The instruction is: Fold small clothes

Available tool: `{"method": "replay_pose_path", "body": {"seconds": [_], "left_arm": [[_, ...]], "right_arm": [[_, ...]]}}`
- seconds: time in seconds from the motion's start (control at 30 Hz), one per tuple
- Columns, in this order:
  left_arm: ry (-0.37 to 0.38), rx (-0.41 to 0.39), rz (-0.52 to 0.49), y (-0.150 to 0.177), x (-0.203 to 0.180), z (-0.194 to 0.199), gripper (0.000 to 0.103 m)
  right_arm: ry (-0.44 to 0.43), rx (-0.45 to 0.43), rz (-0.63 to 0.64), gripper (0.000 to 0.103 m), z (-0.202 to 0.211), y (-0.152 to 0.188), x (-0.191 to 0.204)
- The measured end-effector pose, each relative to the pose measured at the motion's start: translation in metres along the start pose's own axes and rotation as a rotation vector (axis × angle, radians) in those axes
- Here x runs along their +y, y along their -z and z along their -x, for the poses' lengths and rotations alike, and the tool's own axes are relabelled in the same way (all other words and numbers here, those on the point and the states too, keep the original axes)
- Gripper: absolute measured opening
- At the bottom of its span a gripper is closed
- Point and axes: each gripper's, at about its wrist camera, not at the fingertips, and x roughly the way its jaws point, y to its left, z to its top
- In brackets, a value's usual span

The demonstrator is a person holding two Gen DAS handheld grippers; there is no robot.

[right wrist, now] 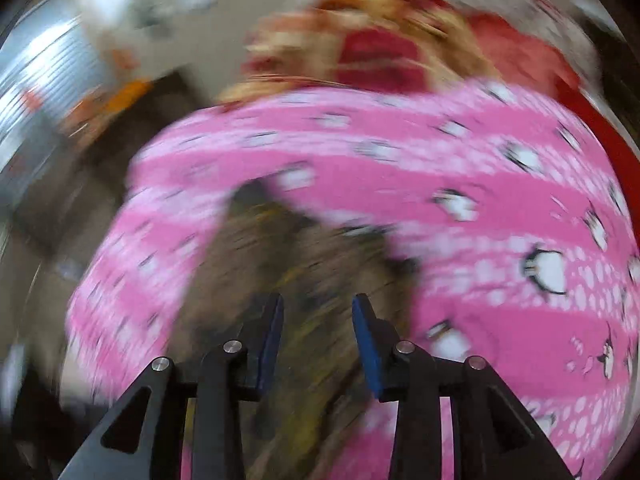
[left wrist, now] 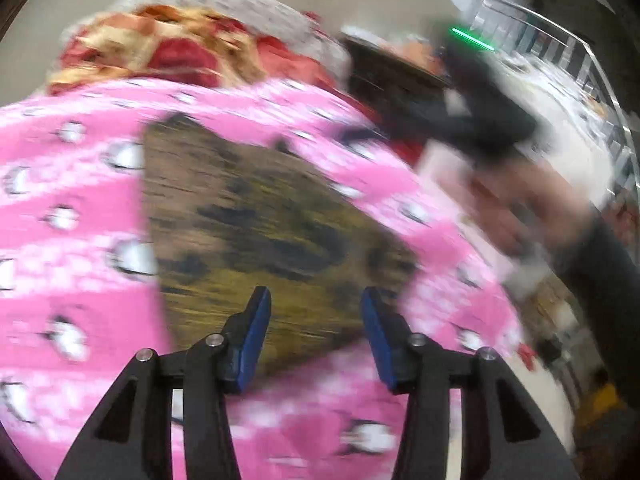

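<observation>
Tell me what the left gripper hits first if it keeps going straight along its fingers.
Probably the bare wooden tabletop showing between the pink garment's two parts; the open left gripper frames it, though blur leaves depth uncertain.

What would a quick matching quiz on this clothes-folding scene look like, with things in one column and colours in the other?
Things:
1. fleece garment
2. table surface
3. pads on the left gripper
4. clothes pile behind

Colours:
A. red and tan
B. blue
C. pink with penguins
D. brown wood grain

Pairs: 1-C, 2-D, 3-B, 4-A
</observation>
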Motion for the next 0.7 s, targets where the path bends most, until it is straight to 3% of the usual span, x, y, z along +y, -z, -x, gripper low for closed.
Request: {"method": "replay_pose_path", "body": {"seconds": [0.03,0.07,0.13,0.2,0.23,0.33,0.43,0.53,0.57,0.63,0.7], "left_arm": [[-0.032,0.016,0.034,0.0,0.014,-0.006,0.038],[-0.052,0.039,0.055,0.003,0.021,-0.014,0.016],[-0.095,0.113,0.105,0.014,0.033,-0.043,0.003],[-0.083,0.158,0.149,0.029,0.042,-0.062,0.003],[-0.091,0.143,0.142,0.031,0.039,-0.063,0.003],[-0.1,0.153,0.125,0.023,0.033,-0.059,0.003],[-0.082,0.077,0.136,-0.011,0.034,-0.041,0.006],[-0.138,-0.025,0.142,-0.067,0.036,-0.05,0.033],[-0.155,-0.035,0.151,-0.081,0.037,-0.059,0.035],[-0.19,-0.028,0.167,-0.11,0.045,-0.086,0.035],[-0.252,-0.027,0.153,-0.128,0.051,-0.117,0.035]], "right_arm": [[-0.016,0.015,0.07,0.04,0.004,0.017,0.02],[-0.033,0.027,0.108,0.04,0.004,0.029,0.033],[-0.026,0.075,0.198,0.039,-0.005,0.061,0.054],[0.073,0.162,0.149,0.039,-0.027,0.093,0.041],[0.116,0.214,0.099,0.033,-0.042,0.109,0.028],[0.067,0.137,-0.027,0.033,-0.031,0.124,0.011],[0.068,0.08,-0.019,0.033,-0.005,0.104,0.015],[0.122,-0.034,-0.06,0.036,0.012,0.064,0.012],[0.168,-0.059,-0.11,0.038,0.007,0.047,0.008],[0.289,-0.064,-0.204,0.053,-0.012,0.022,-0.001],[0.407,-0.049,-0.3,0.054,-0.04,0.008,-0.005]]}}
